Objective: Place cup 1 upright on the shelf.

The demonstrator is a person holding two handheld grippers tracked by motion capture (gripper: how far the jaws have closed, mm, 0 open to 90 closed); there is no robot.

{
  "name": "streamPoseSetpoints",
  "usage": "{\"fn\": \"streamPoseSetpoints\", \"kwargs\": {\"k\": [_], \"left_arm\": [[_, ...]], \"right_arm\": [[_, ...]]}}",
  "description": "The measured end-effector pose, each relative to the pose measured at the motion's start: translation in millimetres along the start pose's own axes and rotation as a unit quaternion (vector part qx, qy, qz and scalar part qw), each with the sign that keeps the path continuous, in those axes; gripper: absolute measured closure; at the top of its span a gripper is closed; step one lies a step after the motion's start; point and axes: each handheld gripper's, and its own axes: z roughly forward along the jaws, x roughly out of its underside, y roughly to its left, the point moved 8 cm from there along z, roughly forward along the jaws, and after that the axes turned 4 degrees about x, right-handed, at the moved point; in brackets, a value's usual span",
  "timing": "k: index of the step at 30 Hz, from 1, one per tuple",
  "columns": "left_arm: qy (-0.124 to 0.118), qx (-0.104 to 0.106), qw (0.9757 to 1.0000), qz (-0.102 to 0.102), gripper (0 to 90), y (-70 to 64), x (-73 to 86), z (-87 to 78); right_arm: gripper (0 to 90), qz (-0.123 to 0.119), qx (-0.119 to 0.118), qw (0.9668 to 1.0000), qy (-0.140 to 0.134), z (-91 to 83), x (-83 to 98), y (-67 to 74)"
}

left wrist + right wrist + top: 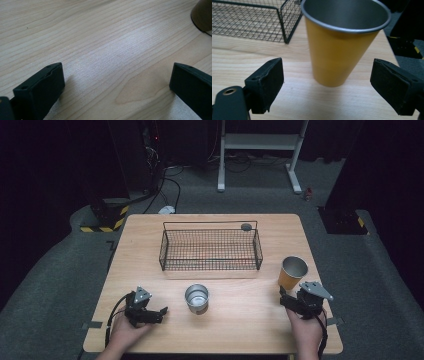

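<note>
Right gripper point(327, 85) wide open, holding nothing, just near of upright orange cup point(337, 47). Left gripper point(117, 82) wide open, holding nothing, over bare table point(100, 37).

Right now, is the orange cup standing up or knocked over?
Standing up. The orange cup sits on its narrow bottom on the table, with its open rim facing up.
</note>
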Motion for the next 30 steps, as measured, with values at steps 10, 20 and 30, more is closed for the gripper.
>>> {"fn": "streamPoseSetpoints", "kwargs": {"k": [10,20,30], "left_arm": [[-0.002,-0.001,1.0000,-0.001,0.3,-0.2,-0.2,0.3],[-0.002,-0.001,1.0000,-0.001,0.4,-0.2,-0.1,0.3],[-0.002,-0.001,1.0000,-0.002,0.4,-0.1,-0.1,0.2]], "right_arm": [[9.8,0.014,0.000,0.9999,-0.007,11.5,-10.9,-6.9],[9.7,0.013,0.005,0.9998,-0.016,27.0,-22.3,-5.9],[9.7,0.023,0.012,0.9994,-0.022,38.7,-28.2,-8.1]]}}
